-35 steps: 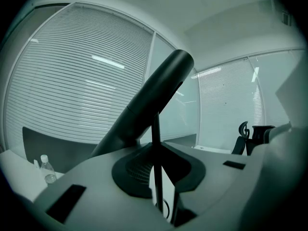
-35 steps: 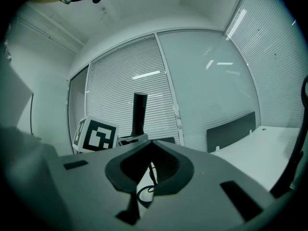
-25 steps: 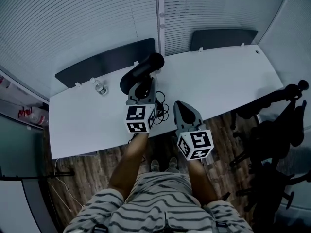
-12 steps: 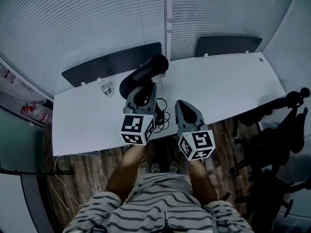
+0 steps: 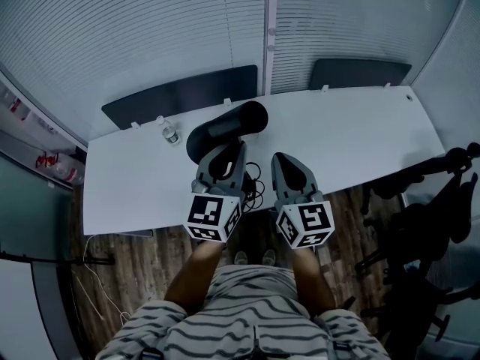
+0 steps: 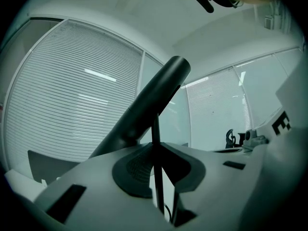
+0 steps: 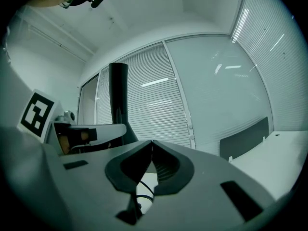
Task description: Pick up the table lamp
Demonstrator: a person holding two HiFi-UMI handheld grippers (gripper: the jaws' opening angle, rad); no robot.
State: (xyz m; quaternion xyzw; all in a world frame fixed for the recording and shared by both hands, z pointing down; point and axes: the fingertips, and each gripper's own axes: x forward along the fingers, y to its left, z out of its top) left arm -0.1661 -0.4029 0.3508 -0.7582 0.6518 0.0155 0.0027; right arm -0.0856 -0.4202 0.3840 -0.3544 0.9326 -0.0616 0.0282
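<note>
The black table lamp [image 5: 225,128] hangs above the white table [image 5: 360,130], its thick tube head [image 6: 153,102] slanting up and to the right. My left gripper [image 5: 225,154] is shut on the lamp's thin black stem [image 6: 156,170], which runs upright between the jaws of that gripper [image 6: 155,146]. The lamp's base is hidden behind the jaws. My right gripper [image 5: 282,160] floats just right of the lamp, apart from it, and its jaws [image 7: 152,143] are shut on nothing. In the right gripper view the lamp [image 7: 118,97] stands as a dark column at the left.
A small water bottle [image 5: 171,133] stands at the table's back left. A tangle of black cable [image 5: 255,187] lies near the front edge between the grippers. Two dark panels [image 5: 180,96] line the far edge before the blinds. Black office chairs [image 5: 427,201] crowd the right.
My left gripper has risen and drawn back toward me with the lamp in it, so the lamp head looks larger. The right gripper has risen slightly beside it.
</note>
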